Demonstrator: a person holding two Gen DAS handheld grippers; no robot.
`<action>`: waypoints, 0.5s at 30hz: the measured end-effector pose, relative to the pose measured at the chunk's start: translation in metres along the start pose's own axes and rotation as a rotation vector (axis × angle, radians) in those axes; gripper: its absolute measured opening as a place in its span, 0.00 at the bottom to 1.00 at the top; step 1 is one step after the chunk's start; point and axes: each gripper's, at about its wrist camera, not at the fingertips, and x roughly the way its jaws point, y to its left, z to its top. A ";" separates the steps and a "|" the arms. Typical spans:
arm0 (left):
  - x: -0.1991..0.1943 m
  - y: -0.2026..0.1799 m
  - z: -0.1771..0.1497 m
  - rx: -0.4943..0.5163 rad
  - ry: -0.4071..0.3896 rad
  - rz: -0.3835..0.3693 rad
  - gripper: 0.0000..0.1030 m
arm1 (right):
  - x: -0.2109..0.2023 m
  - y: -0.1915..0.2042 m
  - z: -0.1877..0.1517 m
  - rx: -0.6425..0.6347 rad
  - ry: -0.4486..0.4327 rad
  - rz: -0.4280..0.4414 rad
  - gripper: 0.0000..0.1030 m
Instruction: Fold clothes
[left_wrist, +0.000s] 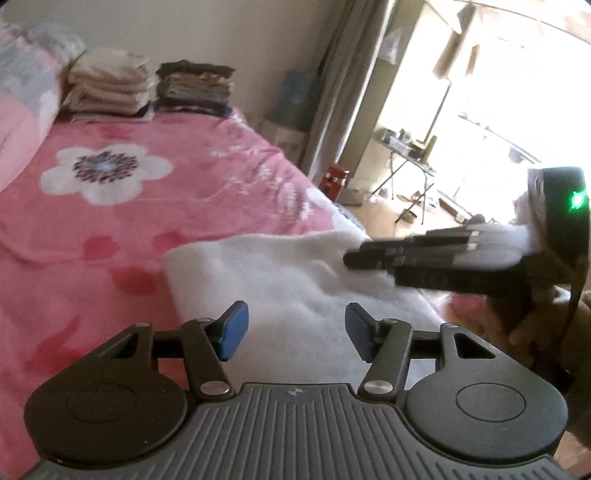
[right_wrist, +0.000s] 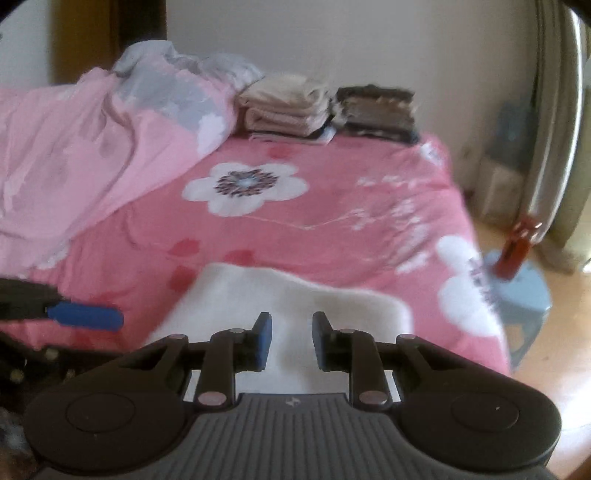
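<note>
Lying on the near edge of a pink flowered bed (right_wrist: 332, 206), a white fleecy garment (left_wrist: 280, 280) sits partly folded. Left tongs (left_wrist: 295, 334) hover spread above it, empty. Right tongs (right_wrist: 291, 339) stand narrowly parted over it, pinching nothing visible.

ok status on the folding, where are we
Left hand-held gripper open, nothing between pads. Right hand-held gripper part open over the white fleece garment, no grip visible. Garment flat on pink bed. Folded stacks far off, nothing in the way.
</note>
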 end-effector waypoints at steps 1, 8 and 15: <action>0.013 -0.001 -0.003 0.017 0.030 -0.003 0.51 | 0.011 -0.002 -0.008 -0.021 0.032 -0.022 0.24; 0.011 -0.004 0.001 0.049 0.015 0.004 0.46 | -0.002 -0.009 0.010 0.001 -0.019 -0.006 0.24; 0.040 0.008 -0.003 0.038 0.061 0.004 0.48 | 0.024 -0.021 -0.007 -0.022 0.041 -0.047 0.23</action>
